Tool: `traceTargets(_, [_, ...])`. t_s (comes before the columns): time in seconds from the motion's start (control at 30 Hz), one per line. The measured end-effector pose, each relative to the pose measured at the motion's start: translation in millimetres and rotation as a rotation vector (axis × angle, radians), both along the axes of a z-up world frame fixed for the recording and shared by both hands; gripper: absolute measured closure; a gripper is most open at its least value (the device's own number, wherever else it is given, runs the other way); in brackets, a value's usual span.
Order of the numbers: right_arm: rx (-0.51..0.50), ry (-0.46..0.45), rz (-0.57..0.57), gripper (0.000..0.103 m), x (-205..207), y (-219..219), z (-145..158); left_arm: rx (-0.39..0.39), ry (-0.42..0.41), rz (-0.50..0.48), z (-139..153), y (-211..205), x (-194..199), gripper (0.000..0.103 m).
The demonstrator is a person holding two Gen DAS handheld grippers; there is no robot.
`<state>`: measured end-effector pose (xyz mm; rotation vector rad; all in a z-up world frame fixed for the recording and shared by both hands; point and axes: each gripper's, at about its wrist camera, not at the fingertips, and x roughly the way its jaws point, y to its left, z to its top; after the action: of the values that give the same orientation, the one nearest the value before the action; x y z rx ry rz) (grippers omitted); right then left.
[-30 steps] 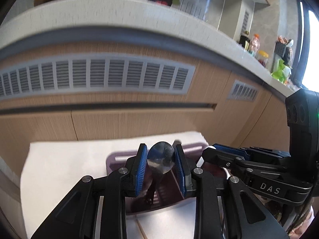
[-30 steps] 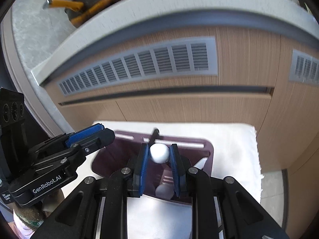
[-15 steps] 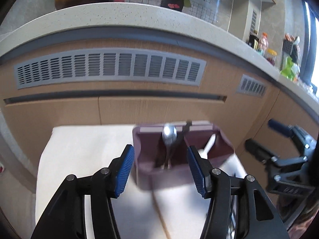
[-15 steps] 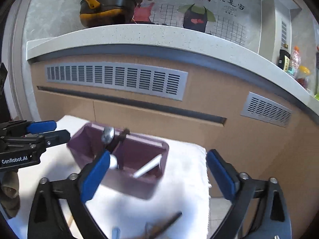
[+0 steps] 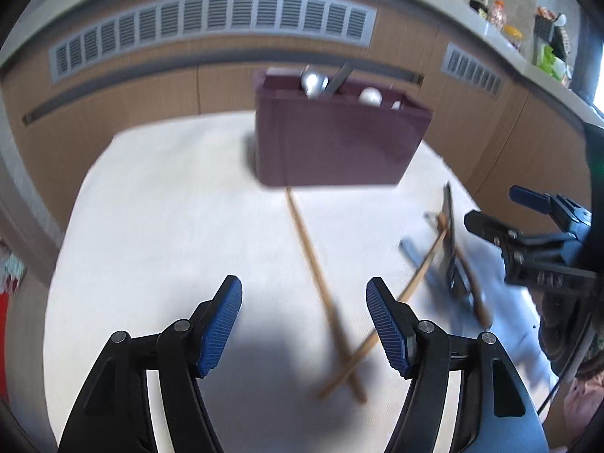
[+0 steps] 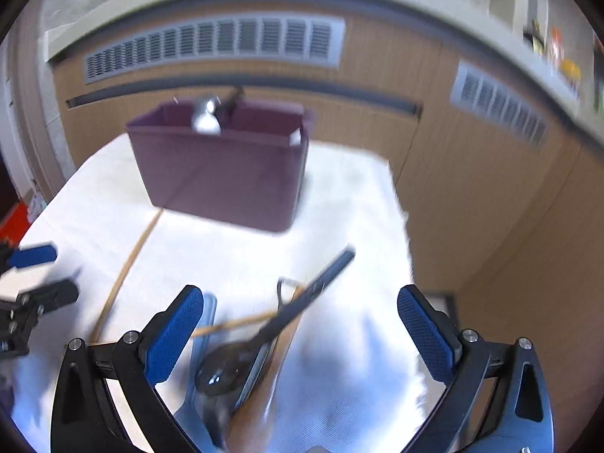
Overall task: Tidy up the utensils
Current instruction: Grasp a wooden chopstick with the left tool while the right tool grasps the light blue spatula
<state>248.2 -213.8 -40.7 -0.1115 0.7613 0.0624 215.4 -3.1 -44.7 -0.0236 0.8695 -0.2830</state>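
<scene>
A purple utensil box (image 5: 339,143) (image 6: 226,173) stands at the far side of the white cloth (image 5: 170,226). A metal spoon (image 5: 313,83) (image 6: 205,113) and a white spoon (image 5: 370,96) stick out of it. My left gripper (image 5: 302,283) (image 6: 37,275) hovers over the near cloth with its jaws opening. Two crossed wooden chopsticks (image 5: 321,283) lie under its gap, untouched. My right gripper (image 6: 298,298) (image 5: 502,211) is wide open above a pile of loose utensils. A dark ladle (image 6: 264,336) and a blue handle (image 6: 204,339) lie in that pile.
Wooden cabinet fronts with grey vents (image 5: 215,19) rise right behind the cloth. The cloth's right edge (image 6: 400,204) drops off beside the cabinet. Jars and bottles (image 5: 502,19) stand on the counter at the far right. Something red (image 6: 15,222) sits low on the left.
The left gripper let go of the metal spoon and the right of the white spoon, both now in the box. Both grippers opened, drew back and sank toward the cloth.
</scene>
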Motion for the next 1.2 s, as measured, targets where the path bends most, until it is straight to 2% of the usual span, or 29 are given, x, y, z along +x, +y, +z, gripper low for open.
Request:
traceTargets(0.07, [0.018,0.038,-0.029,0.002,8.2,-3.0,-10.5,-0.005,0.021,0.012,-6.0,4.4,-5.8,0.034])
traceTargets(0.23, [0.052,0.103,-0.036,0.011,22.7,-3.0,-26.6,-0.022,0.046,-0.01,-13.3,6.0,-11.0,0.034])
traceTargets(0.3, [0.049,0.101,-0.039,0.011,22.4,-1.9,-26.8,-0.043,0.054,-0.05,-15.5,1.7,-11.5,0.034])
traceTargets(0.4, [0.041,0.077,-0.039,0.011,13.9,-4.2,-20.6,-0.072,0.07,-0.159,-15.9,-12.9,-16.4,0.036])
traceTargets(0.43, [0.041,0.07,-0.036,0.011,10.6,-4.4,-17.8,-0.064,0.069,-0.21,-15.8,-21.5,-18.4,0.039])
traceTargets(0.53, [0.037,0.049,-0.039,0.011,-3.7,-11.0,-11.6,0.013,0.069,-0.317,-16.0,-46.0,-16.2,0.06])
traceTargets(0.57, [0.035,0.044,-0.042,0.011,-7.2,-14.4,-9.6,0.03,0.082,-0.343,-17.1,-52.3,-13.0,0.067])
traceTargets(0.63, [0.035,0.031,-0.056,0.011,-18.3,-22.9,-7.0,0.064,0.11,-0.383,-19.8,-63.5,-4.4,0.072])
traceTargets(0.7, [0.037,0.027,-0.073,0.011,-27.1,-31.1,-5.8,0.109,0.126,-0.408,-22.9,-72.2,2.4,0.084])
traceTargets(0.77, [0.034,0.025,-0.085,0.011,-36.3,-37.3,-5.3,0.163,0.141,-0.426,-27.1,-80.6,5.9,0.091])
traceTargets(0.9, [0.034,0.009,-0.037,0.012,-49.4,-35.3,-1.7,0.221,0.138,-0.405,-26.6,-80.2,2.8,0.093])
traceTargets(0.97, [0.051,0.011,0.03,0.021,-55.8,-25.1,0.0,0.225,0.134,-0.356,-25.1,-69.9,0.9,0.093])
traceTargets(1.03, [0.061,0.032,0.104,0.047,-58.5,-11.9,0.0,0.205,0.137,-0.294,-24.7,-52.4,-1.6,0.093])
traceTargets(1.07, [0.069,0.046,0.145,0.052,-59.4,-3.7,-0.2,0.201,0.136,-0.269,-24.1,-45.4,-3.6,0.093])
traceTargets(1.13, [0.079,0.07,0.207,0.069,-59.0,10.1,-1.4,0.188,0.132,-0.211,-22.2,-27.4,-9.4,0.093])
traceTargets(1.2, [0.093,0.108,0.26,0.081,-54.4,23.9,-4.8,0.17,0.14,-0.167,-21.3,-10.3,-14.5,0.093])
